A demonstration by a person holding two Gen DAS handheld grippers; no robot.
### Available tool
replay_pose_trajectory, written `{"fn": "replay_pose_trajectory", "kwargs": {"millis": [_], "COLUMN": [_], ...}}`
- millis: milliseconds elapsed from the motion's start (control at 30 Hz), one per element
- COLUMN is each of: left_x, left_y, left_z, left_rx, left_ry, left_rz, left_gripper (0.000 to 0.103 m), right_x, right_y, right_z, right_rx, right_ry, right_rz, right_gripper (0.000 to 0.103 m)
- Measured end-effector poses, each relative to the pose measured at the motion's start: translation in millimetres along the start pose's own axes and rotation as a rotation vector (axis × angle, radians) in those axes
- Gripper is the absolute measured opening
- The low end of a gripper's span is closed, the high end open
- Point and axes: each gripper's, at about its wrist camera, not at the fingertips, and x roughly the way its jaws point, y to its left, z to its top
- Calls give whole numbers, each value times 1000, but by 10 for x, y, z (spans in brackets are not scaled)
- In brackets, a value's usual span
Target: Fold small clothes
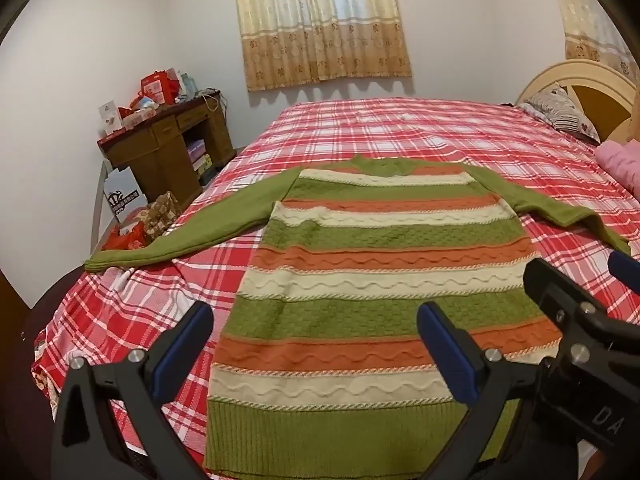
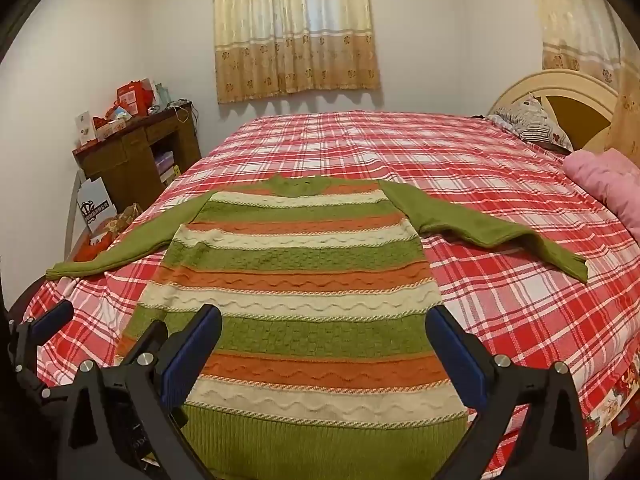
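Observation:
A knitted sweater (image 1: 376,272) with green, orange and cream stripes lies flat on the bed, hem towards me, both green sleeves spread out sideways. It also shows in the right wrist view (image 2: 304,280). My left gripper (image 1: 316,344) is open and empty, hovering above the sweater's lower part near the hem. My right gripper (image 2: 324,352) is open and empty above the same lower part. The right gripper shows at the right edge of the left wrist view (image 1: 576,296). The left gripper shows at the left edge of the right wrist view (image 2: 104,332).
The bed has a red and white plaid cover (image 1: 400,136). A pink blanket (image 2: 608,184), a patterned pillow (image 2: 532,124) and a headboard (image 2: 560,96) are at the far right. A cluttered wooden desk (image 1: 168,148) stands left, with bags (image 1: 140,220) on the floor.

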Motion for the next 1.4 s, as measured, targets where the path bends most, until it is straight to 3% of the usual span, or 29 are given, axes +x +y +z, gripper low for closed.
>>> {"fn": "replay_pose_trajectory", "kwargs": {"millis": [1400], "left_x": [44], "left_y": [37], "left_z": [-53], "left_rx": [-12], "left_ry": [23], "left_rz": [3], "left_gripper": [103], "right_x": [30], "right_y": [50], "right_z": [-39], "right_rx": [-12], "right_ry": [14], "right_rz": [20], "right_gripper": [102]}}
